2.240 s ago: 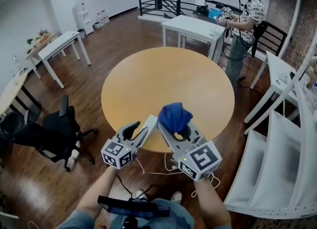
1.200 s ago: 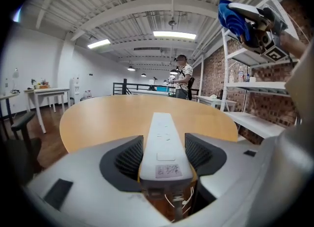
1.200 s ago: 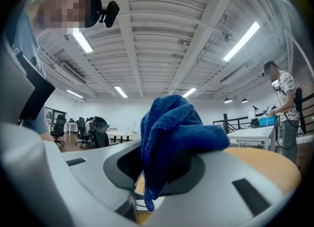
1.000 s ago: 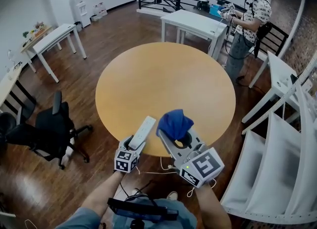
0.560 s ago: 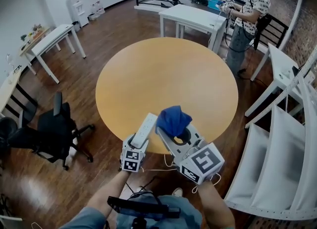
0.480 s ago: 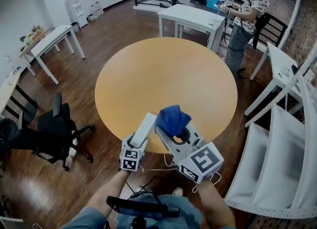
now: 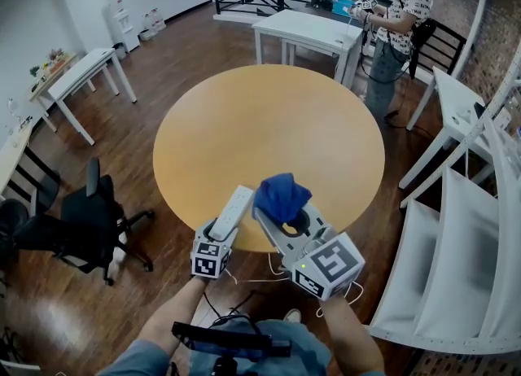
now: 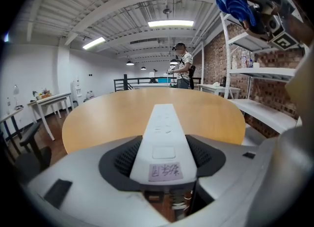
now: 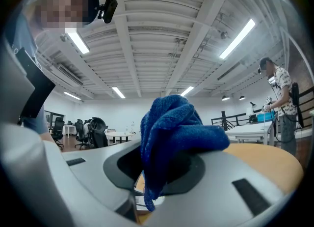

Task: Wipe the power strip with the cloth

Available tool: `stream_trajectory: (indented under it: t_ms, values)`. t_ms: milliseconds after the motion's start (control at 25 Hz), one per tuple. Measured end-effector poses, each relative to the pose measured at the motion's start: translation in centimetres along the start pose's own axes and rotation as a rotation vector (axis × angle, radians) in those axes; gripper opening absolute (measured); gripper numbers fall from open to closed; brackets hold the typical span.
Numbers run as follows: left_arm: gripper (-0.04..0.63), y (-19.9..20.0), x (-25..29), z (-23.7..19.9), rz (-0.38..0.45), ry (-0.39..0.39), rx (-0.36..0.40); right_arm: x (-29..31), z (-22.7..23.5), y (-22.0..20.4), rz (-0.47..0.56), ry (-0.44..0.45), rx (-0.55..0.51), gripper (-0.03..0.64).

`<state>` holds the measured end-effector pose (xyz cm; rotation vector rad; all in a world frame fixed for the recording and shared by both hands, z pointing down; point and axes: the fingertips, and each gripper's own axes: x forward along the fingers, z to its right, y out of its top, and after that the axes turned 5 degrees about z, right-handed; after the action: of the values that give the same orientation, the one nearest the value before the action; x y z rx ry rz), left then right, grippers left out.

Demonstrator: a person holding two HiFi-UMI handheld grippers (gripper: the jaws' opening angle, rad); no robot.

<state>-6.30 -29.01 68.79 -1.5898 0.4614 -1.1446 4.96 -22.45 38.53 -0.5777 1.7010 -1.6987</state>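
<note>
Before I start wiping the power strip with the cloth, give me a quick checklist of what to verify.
1. Power strip gripped by left gripper: ok; its jaws have just been closing, with the strip between them.
2. Cloth held in right gripper: ok.
3. Cloth touching the strip: not ok; the left gripper view shows it raised apart.
4. Strip's far end resting on the table: cannot tell.
</note>
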Motion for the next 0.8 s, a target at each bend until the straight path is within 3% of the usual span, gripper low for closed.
stream_trajectory:
  t_ms: [320,800]
  values:
    - [0.278,5.9,-2.4,1.0,0.119,-0.045,0.002,0.1,-0.4,0.2,0.013,0.009,0.002,0.087]
    - [0.278,19.8,-9.5,4.5,0.379,-0.139,0.14,-0.9,-0.5,2.1,0.06,0.001,-0.023,0.087]
